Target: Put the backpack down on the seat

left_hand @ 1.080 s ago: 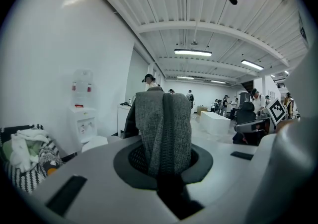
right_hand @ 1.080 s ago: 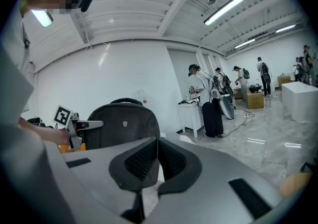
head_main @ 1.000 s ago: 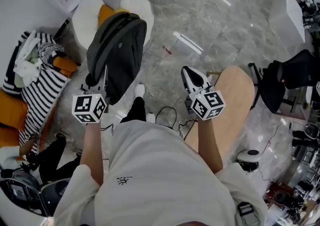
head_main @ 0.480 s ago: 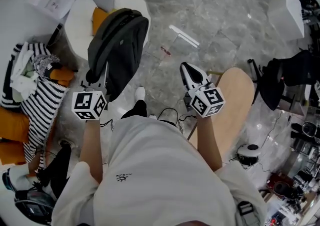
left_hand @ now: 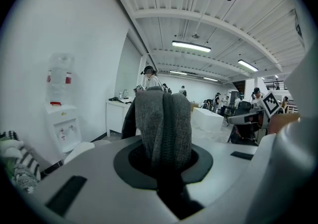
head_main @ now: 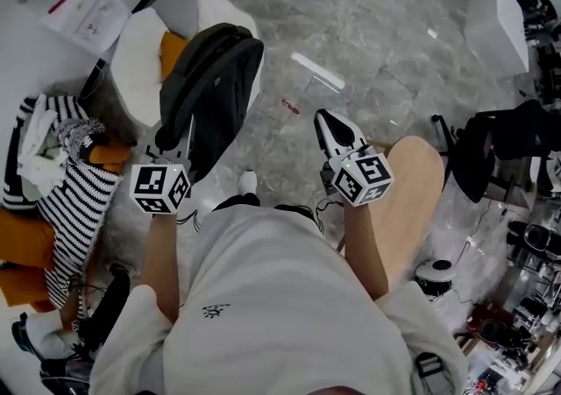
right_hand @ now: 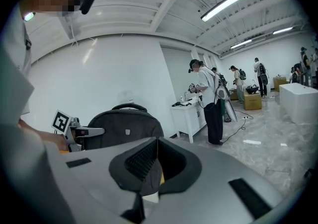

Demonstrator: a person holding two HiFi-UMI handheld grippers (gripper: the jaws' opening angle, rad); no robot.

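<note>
A dark grey backpack (head_main: 210, 78) hangs upright from my left gripper (head_main: 175, 135), which is shut on its grey woven strap (left_hand: 164, 123). The bag hangs in front of a white armchair seat (head_main: 140, 52) with an orange cushion (head_main: 171, 43), its top overlapping the seat's front edge in the head view. Whether it touches the seat I cannot tell. My right gripper (head_main: 337, 132) is held to the right of the bag, shut with nothing in it. In the right gripper view the backpack (right_hand: 124, 126) shows beyond the closed jaws, with the left gripper's marker cube (right_hand: 60, 120) beside it.
A pile of striped and orange cloth (head_main: 61, 183) lies left of the seat. A rounded wooden board (head_main: 412, 201) is at the right, a black chair (head_main: 504, 144) and a white box (head_main: 500, 21) beyond it. People (right_hand: 211, 101) stand near a white table. A water dispenser (left_hand: 62, 113) stands by the wall.
The armchair has drawn nearer in the head view as the person moves toward it. The backpack still hangs from my left gripper. The right gripper has kept its place.
</note>
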